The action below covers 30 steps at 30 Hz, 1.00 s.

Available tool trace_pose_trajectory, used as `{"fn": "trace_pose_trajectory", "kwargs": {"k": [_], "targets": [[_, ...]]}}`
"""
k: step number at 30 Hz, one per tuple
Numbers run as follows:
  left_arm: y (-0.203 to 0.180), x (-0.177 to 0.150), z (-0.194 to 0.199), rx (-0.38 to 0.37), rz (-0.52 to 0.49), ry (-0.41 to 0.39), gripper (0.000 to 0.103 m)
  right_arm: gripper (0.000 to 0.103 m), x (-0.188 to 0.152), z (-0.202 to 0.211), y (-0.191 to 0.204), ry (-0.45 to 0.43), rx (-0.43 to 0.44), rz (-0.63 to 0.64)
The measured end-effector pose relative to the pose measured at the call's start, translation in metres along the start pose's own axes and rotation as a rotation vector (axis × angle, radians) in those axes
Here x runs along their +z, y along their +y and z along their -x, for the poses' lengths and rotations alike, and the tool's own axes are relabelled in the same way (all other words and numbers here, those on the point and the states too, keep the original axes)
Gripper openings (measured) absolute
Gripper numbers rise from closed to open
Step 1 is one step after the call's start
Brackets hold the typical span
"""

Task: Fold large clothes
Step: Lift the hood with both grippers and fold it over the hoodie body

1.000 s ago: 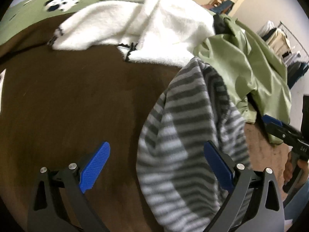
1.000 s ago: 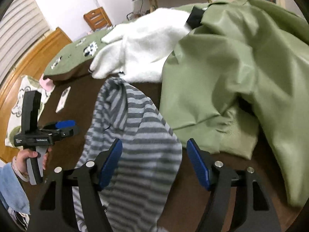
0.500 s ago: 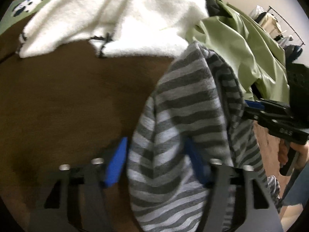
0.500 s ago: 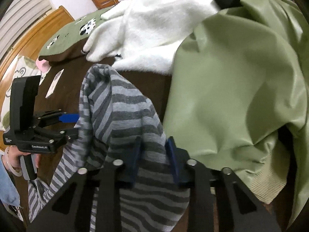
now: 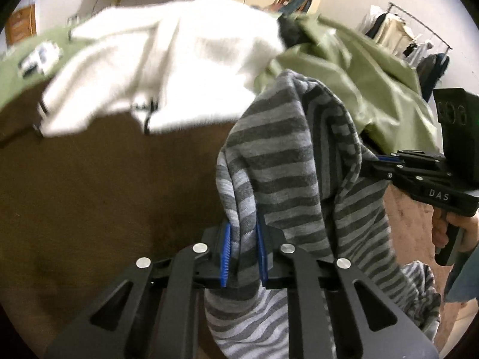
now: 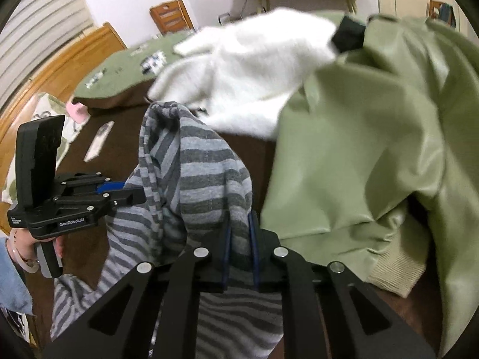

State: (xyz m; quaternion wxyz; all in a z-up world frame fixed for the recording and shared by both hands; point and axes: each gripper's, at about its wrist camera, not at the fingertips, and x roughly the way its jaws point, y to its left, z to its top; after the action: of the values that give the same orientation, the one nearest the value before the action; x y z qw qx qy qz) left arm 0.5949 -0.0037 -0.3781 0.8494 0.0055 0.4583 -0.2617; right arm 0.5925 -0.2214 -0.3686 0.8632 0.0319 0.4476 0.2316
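Observation:
A grey striped garment (image 5: 284, 164) (image 6: 203, 173) is bunched up above the brown bed cover (image 5: 104, 179) and hangs between both grippers. My left gripper (image 5: 243, 239) has its jaws closing on a fold at the garment's left edge, and the blue pads press the cloth. My right gripper (image 6: 239, 233) has its jaws closing down tight on another fold near the right edge. Each gripper also shows from the side in the other view: the right gripper (image 5: 380, 161) at the far right, the left gripper (image 6: 119, 190) at the left, each held by a hand.
A white fleece garment (image 5: 179, 59) (image 6: 254, 68) lies behind the striped one. A large olive-green jacket (image 5: 359, 74) (image 6: 374, 134) is heaped to the right. A green pillow (image 6: 119, 68), a wooden headboard (image 6: 60, 68) and a white card (image 6: 98, 145) are at the left. A clothes rack (image 5: 404, 36) stands far right.
Both grippers went from wide open around the striped garment to closed on its folds. The garment now rises in a peak between them, and both views have shifted slightly.

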Motion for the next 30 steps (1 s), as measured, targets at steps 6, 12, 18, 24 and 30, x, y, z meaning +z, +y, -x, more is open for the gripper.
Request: {"fn": "trace_pose_trajectory", "kwargs": {"k": [6,12,18,24,30], "targets": [[-0.036,-0.015,0.079,-0.006,-0.051,-0.147,0.017,0.012,-0.017,0.077,0.028,-0.116,-0.003,0.019],[-0.081,-0.061,0.137,0.043,-0.128,-0.191,0.017,0.011,-0.062,0.143,0.067,-0.172,-0.04,0.052],[-0.117,-0.119,0.172,0.102,-0.131,-0.196,0.017,0.011,-0.128,0.183,0.108,-0.164,-0.091,0.091],[-0.146,-0.187,0.187,0.154,-0.12,-0.178,0.017,0.011,-0.189,0.2,0.137,-0.139,-0.142,0.128],[-0.161,-0.236,0.183,0.17,-0.085,-0.139,0.017,0.011,-0.238,0.197,0.147,-0.073,-0.149,0.111]]}}
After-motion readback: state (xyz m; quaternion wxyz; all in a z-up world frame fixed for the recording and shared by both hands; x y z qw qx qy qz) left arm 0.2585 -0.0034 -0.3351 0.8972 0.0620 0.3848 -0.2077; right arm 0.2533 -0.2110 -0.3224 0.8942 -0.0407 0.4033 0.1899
